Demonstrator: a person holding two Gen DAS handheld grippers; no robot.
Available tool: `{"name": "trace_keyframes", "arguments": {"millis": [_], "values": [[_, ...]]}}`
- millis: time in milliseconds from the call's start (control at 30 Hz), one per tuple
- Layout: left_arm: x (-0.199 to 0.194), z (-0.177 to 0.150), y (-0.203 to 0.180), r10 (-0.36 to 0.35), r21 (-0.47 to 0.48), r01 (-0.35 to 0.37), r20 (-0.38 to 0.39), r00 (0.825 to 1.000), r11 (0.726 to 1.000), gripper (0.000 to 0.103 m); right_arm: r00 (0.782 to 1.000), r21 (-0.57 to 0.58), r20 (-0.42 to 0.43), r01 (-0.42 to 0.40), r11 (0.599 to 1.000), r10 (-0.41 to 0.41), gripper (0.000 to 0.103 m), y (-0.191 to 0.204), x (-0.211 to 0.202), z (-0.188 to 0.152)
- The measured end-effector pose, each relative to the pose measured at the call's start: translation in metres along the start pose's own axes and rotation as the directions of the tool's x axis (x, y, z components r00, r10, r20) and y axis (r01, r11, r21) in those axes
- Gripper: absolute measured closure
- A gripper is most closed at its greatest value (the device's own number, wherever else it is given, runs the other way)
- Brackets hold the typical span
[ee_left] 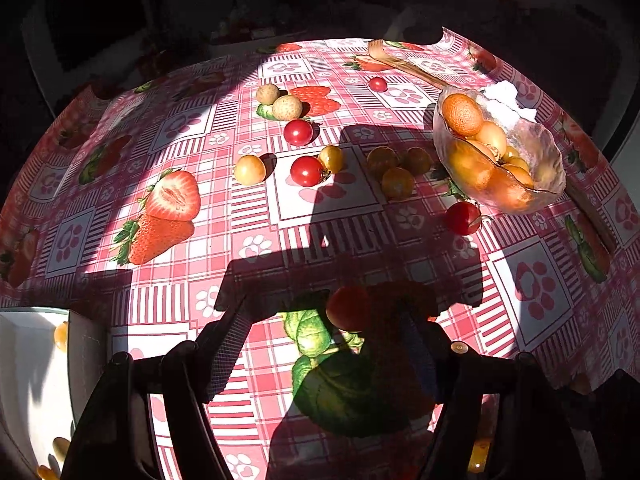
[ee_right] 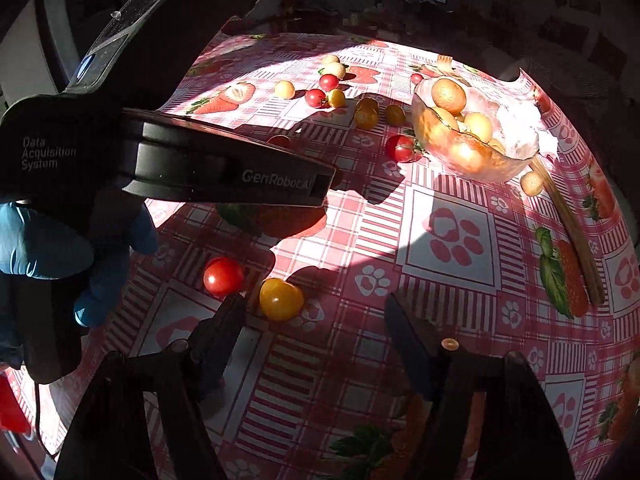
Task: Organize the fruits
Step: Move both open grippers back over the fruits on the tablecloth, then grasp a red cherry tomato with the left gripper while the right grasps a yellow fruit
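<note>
At the far left of my left camera, a white tub (ee_left: 28,360) with a few yellow fruits in it sits on the worktop (ee_left: 256,208), which is covered in a checked strawberry cloth. The left tongs (ee_left: 324,320) are spread. A red tomato (ee_left: 346,308) lies in shadow between the fingers, close to the right-hand one with a clear gap to the other, so it is not pinched. Beyond it, loose tomatoes (ee_left: 306,171), red and yellow, are scattered across the middle. A glass bowl (ee_left: 548,148) of orange and yellow fruit stands at the right.

In my right camera, a blue-gloved hand (ee_right: 36,248) grips the left tongs' handle at the left. The right tongs (ee_right: 316,304) are spread too, pinching nothing. A yellow tomato (ee_right: 281,298) sits just inside the left fingertip, and a second red tomato (ee_right: 223,276) just outside it.
</note>
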State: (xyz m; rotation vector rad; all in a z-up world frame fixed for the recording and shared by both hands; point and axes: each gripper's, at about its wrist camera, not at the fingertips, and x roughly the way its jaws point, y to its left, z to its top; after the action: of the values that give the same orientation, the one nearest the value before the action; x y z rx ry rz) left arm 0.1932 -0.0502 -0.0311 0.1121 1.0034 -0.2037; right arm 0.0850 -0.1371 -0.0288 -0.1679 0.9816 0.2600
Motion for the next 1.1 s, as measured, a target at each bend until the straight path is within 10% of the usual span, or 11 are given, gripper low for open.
{"name": "trace_keyframes", "arguments": {"millis": [233,700,1100], "values": [[-0.004,-0.001,-0.008,-0.029,0.037,0.029,0.021,0.999,0.999,0.079,1.000,-0.019,0.018,-0.022,1.000,0.022,0.081,0.010,-0.001,0.004],[-0.064,-0.050,0.009,-0.096,-0.055,0.099,0.054,0.994,0.994,0.079,0.986,0.248,0.015,-0.165,0.955,0.167,0.081,-0.042,-0.030,-0.023],[-0.110,-0.099,0.032,-0.035,-0.106,0.045,0.090,0.995,0.993,0.079,0.986,0.258,0.017,-0.162,0.952,0.164,0.081,-0.035,-0.048,-0.037]]}}
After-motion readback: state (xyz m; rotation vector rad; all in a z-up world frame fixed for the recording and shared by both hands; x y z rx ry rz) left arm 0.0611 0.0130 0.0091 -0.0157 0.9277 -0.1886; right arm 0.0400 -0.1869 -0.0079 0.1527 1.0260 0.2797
